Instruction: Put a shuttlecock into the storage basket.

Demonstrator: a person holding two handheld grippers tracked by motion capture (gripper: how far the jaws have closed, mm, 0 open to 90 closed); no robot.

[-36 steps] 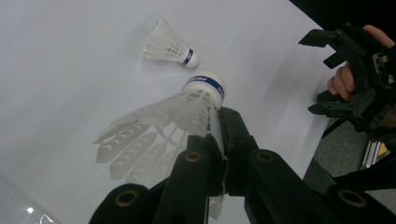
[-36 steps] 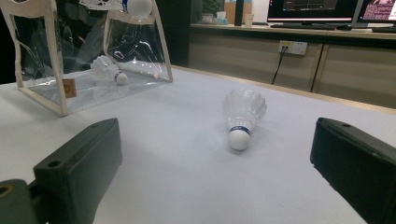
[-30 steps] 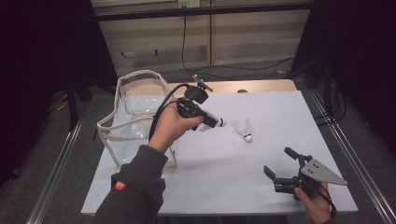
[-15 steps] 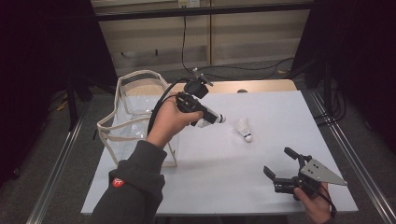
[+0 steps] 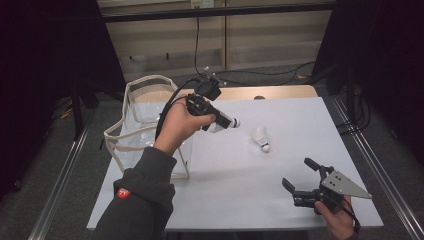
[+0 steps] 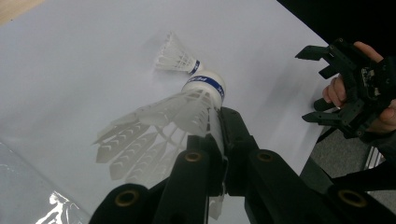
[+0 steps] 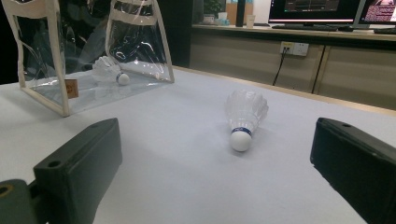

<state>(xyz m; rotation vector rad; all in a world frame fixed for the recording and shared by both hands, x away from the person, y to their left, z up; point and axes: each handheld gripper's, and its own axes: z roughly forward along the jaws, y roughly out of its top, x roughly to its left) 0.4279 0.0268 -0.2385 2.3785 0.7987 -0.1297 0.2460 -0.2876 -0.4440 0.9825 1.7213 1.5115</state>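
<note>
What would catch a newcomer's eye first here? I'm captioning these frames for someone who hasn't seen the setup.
The left gripper, raised above the white table beside the clear bag, grips a shuttlecock by its feathers. A second shuttlecock lies on the table to its right. The right gripper waits open near the front right corner.

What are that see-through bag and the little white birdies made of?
The bag looks like clear glossy plastic film, since it reflects light and shows its contents, with cream trim, perhaps fabric. The held shuttlecock has a white skirt of ribbed vanes, probably real feathers, and a smooth white cap. The shuttlecock on the table looks alike.
</note>
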